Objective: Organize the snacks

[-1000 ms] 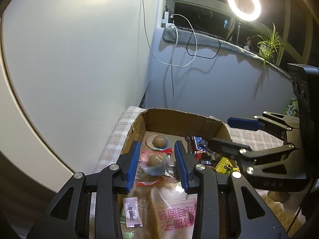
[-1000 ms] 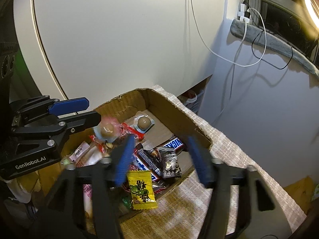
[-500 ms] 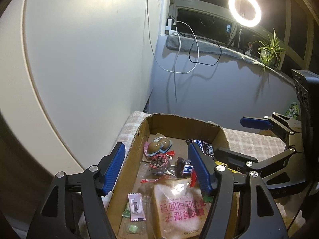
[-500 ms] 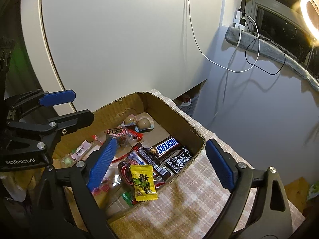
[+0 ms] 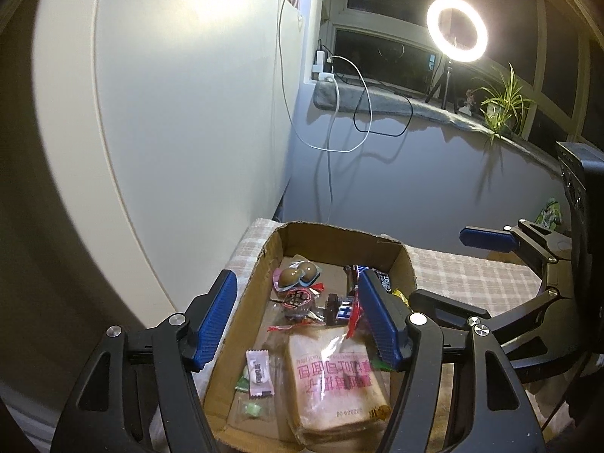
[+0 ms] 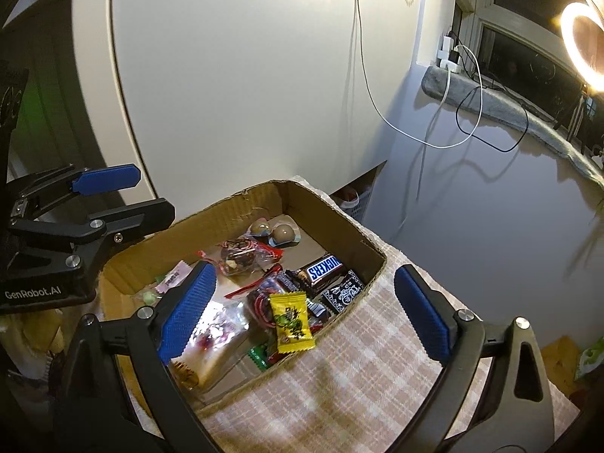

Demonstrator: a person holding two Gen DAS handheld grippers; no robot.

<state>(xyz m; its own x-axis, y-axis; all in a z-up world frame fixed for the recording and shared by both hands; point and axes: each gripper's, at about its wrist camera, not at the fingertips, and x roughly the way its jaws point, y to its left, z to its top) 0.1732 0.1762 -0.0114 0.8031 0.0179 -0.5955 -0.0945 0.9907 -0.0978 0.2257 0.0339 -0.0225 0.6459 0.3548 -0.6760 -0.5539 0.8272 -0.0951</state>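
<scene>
Snacks (image 5: 332, 373) fill the box (image 5: 245, 321) on the checked tabletop (image 5: 468, 275); left claw (image 5: 298, 317) hovers above, released, empty. Right view: right claw (image 6: 305, 313), jaws just widened, hangs empty over the box's right rim, Snickers (image 6: 321, 270) far right inside.

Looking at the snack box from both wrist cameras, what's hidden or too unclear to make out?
- Bread packet: in the right wrist view, glare and the right claw's finger cover most of it.
- Snickers bar: in the left wrist view, the left claw's finger hides most of it.
- Green candies: too small and blurry to identify.
- Cardboard box: near corner hidden behind the claw arms in both views.
</scene>
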